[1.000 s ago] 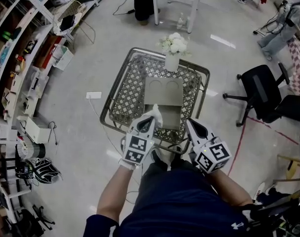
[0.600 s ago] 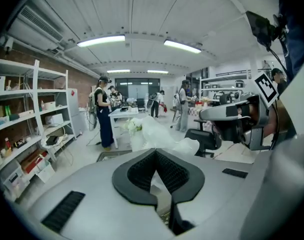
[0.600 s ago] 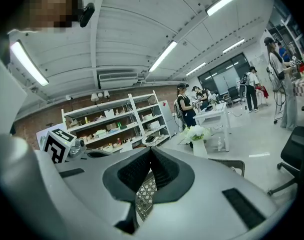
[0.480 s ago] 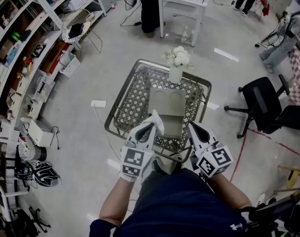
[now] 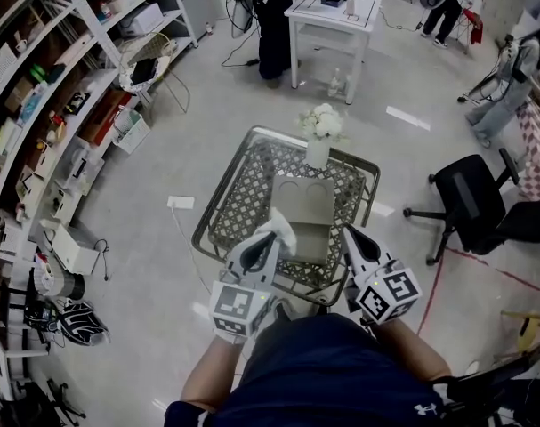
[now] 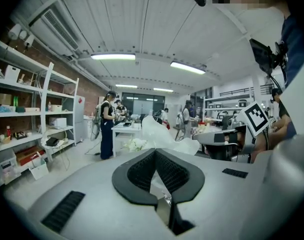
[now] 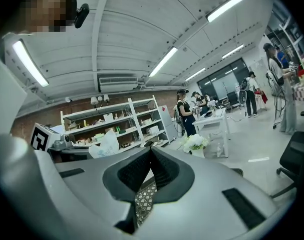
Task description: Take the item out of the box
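Nearest of all, the two grippers are held out in front of the person's dark top. The left gripper (image 5: 272, 237) is held on the left, with its marker cube close to the body. Its fingers are pressed together, and a thin white plastic bag (image 5: 280, 229) is pinched between them. In the left gripper view the bag (image 6: 164, 134) is seen puffing up just past the closed tips of the left gripper (image 6: 155, 152). The bag is held up over the near left edge of the box (image 5: 303, 205); whether its bottom end is all the way out cannot be told.

The right gripper (image 5: 349, 232) is held just beside the right edge of the box. Its fingers are pressed together too, and nothing is held in them. Under the closed tips of the right gripper (image 7: 150, 150), only the criss-cross table top (image 7: 144, 199) is seen.

The box is grey and open, with its lid folded back, and it is set on the metal lattice table (image 5: 241, 196). At the far edge of that table a vase of white flowers (image 5: 319, 137) is stood upright, and it is seen again in the right gripper view (image 7: 197, 144).

Further off, a black office chair (image 5: 470, 198) is placed to the right and storage shelves (image 5: 47, 105) are lined up on the left. Farthest back, a white table (image 5: 327, 12) is seen with people stood around it
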{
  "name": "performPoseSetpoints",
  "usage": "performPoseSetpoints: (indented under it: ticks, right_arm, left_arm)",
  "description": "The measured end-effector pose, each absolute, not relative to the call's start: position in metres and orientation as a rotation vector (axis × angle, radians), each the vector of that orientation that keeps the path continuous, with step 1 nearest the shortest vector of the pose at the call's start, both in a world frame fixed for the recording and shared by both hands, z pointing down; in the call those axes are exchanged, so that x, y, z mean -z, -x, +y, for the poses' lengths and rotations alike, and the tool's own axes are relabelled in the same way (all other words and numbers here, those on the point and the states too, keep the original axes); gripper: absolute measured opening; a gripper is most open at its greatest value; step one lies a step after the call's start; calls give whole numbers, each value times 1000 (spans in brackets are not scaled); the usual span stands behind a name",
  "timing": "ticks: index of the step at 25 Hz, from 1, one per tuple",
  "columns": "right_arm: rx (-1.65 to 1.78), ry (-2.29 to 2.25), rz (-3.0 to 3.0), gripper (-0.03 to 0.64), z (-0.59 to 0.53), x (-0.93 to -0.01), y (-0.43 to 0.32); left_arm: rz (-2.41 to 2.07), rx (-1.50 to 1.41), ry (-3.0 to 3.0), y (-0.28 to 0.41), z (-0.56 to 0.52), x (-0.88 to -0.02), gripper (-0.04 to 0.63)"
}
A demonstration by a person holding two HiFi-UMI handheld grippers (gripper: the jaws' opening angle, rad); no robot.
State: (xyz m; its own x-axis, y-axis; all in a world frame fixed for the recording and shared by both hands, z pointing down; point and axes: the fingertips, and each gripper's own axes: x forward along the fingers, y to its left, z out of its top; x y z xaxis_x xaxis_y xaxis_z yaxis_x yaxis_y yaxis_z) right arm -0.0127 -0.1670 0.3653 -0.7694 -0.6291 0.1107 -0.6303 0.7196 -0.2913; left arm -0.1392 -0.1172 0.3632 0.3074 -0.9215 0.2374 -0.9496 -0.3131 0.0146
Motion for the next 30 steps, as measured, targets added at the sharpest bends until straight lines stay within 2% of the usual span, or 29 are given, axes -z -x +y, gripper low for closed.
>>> performPoseSetpoints:
  ticks: [19,30]
  right_arm:
    - [-250,-1047,-3092,2,-162,-302,24]
    - [-260,-1057,-3084,2,-163,-309,30]
  left_arm:
    - [-1813,-168,-2486,140,-114,-315,17]
    - [-1847,-96,-2476,150,-109,-309,17]
